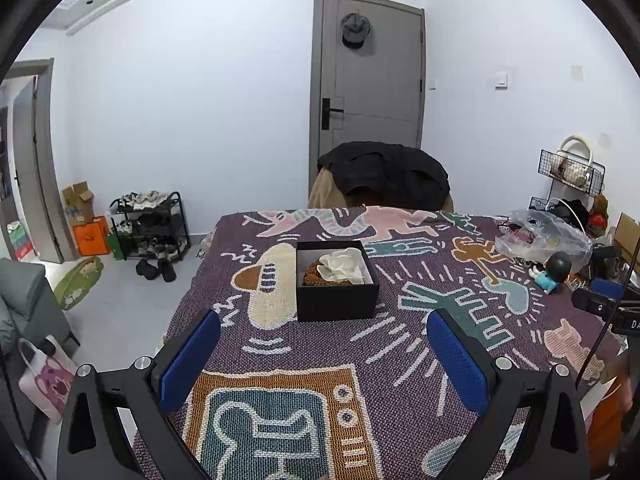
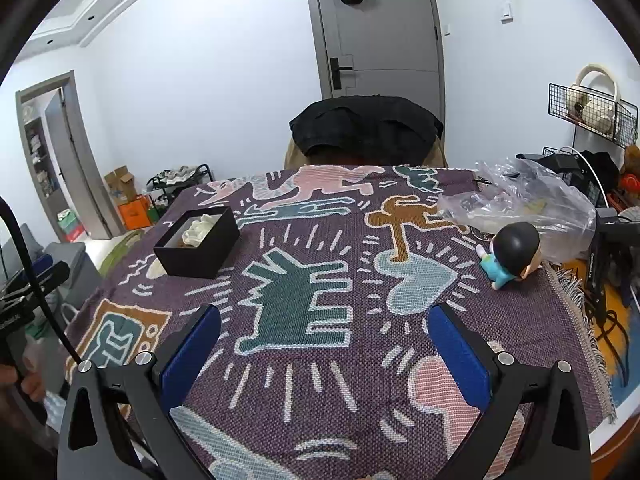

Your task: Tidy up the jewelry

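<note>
One black box (image 1: 337, 280) is seen lidless on the patterned cloth (image 1: 400, 360) that covers the surface, towards the far left part of it, well short of the far edge. Inside the box a crumpled cream item (image 1: 344, 266) is seen lying over a brown beaded mass (image 1: 314, 272); whether these are separate pieces of jewelry cannot be told. The box is placed straight ahead of the left hand-held gripper (image 1: 324, 344), just beyond its blue pads (image 1: 192, 356), and is not touched by them. From the right hand-held gripper (image 2: 324, 340) the box (image 2: 198, 242) is seen well apart, ahead and to the left.

Both hand-held grippers are held low over the near edge of the surface, pointed across it towards the far edge and tilted slightly down. The jaws of each are spread wide and nothing is held between them. Part of a hand (image 2: 28, 384) is seen at the left border of the right wrist view, wrapped around a dark handle.

One figurine (image 2: 510, 254) with a black head and a blue body is found lying near the right edge of the surface. One clear plastic bag (image 2: 520, 204) with small items inside is found just behind it, near the far right corner. One chair draped with a black garment (image 1: 386, 176) is set against the far edge.
</note>
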`<action>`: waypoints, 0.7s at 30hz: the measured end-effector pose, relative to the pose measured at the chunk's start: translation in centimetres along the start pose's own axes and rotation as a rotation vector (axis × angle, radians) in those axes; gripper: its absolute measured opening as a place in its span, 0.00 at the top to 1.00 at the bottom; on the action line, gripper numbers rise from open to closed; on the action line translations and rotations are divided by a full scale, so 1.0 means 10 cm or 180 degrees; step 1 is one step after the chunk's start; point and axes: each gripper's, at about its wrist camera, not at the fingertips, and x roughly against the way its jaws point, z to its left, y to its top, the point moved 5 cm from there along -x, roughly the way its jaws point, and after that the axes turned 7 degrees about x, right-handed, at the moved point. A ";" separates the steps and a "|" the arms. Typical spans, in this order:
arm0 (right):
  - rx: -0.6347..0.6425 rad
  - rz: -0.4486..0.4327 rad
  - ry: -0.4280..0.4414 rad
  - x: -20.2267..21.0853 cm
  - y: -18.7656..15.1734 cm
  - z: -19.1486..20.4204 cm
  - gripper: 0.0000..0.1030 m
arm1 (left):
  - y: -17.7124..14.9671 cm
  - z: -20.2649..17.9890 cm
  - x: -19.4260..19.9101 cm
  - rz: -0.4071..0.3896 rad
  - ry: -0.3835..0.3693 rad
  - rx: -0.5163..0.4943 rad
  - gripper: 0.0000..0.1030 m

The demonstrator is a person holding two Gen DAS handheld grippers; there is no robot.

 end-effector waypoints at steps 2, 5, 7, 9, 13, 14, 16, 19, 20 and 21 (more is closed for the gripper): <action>-0.0003 0.0003 0.0002 0.00 0.00 0.00 0.00 | 0.00 -0.01 -0.01 0.0004 -0.0005 0.0008 0.00; -0.0003 0.0000 0.0002 0.00 0.00 0.00 0.00 | 0.00 -0.01 -0.01 0.0002 0.0002 0.0002 0.00; -0.0005 0.0001 0.0004 0.00 0.00 0.00 0.00 | 0.00 0.00 -0.01 0.0004 0.0001 0.0003 0.00; -0.0002 -0.0003 0.0001 0.00 0.00 0.00 0.00 | 0.00 0.00 -0.01 0.0004 -0.0007 0.0009 0.00; -0.0014 0.0004 0.0001 -0.01 -0.01 0.00 0.00 | 0.00 -0.03 0.01 -0.0031 -0.0106 0.0020 0.00; -0.0012 0.0006 -0.0002 -0.01 -0.01 0.00 0.00 | 0.00 -0.05 0.02 -0.0044 -0.0107 0.0005 0.00; -0.0008 0.0008 0.0001 -0.01 -0.01 0.00 0.00 | 0.01 -0.07 0.05 -0.0091 -0.0103 -0.0044 0.00; -0.0005 0.0004 0.0008 -0.01 -0.02 0.00 0.00 | 0.02 -0.11 0.08 -0.0149 -0.0110 -0.0083 0.00; -0.0005 0.0006 0.0009 -0.02 -0.02 0.00 0.00 | 0.02 -0.11 0.09 -0.0157 -0.0111 -0.0088 0.00; -0.0006 0.0006 0.0012 -0.02 -0.02 0.00 0.00 | 0.02 -0.11 0.09 -0.0165 -0.0111 -0.0093 0.00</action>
